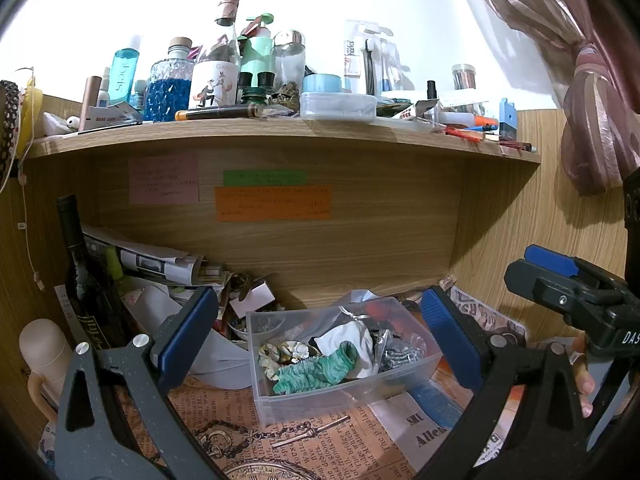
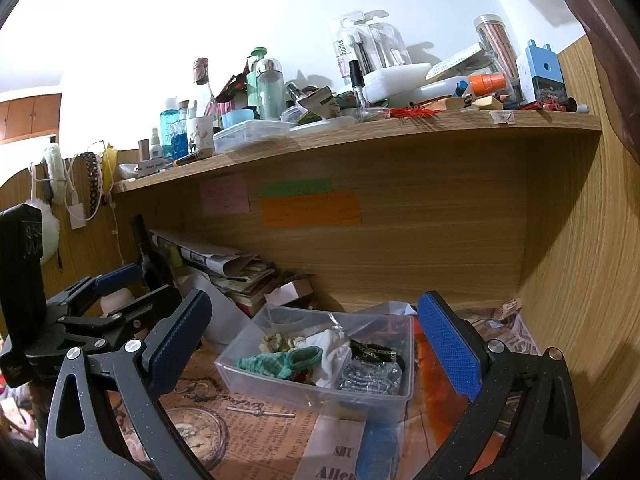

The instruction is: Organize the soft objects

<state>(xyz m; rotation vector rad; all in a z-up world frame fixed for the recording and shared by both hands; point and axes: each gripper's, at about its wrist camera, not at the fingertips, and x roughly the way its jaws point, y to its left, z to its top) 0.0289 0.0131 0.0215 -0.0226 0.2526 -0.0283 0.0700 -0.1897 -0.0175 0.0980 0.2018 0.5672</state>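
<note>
A clear plastic box (image 1: 280, 400) (image 2: 256, 380) sits on a newspaper-print mat under the wooden shelf. It holds a green knit sock (image 1: 316, 370) (image 2: 280, 362), a white cloth (image 1: 352, 340) (image 2: 334, 350), a floral scrunchie (image 1: 280, 354) and a silvery scrunchie (image 2: 370, 376). My left gripper (image 1: 320, 336) is open, its jaws standing either side of the box. My right gripper (image 2: 316, 340) is open and empty, just in front of the box. The right gripper also shows at the right edge of the left wrist view (image 1: 552, 276).
A dark wine bottle (image 1: 86, 280), rolled papers (image 1: 160, 264) and a small white box (image 1: 252, 300) crowd the back left. The upper shelf (image 1: 280, 132) carries several bottles and jars. A chain with a pocket watch (image 1: 240, 440) lies on the mat. A curtain (image 1: 592, 120) hangs at right.
</note>
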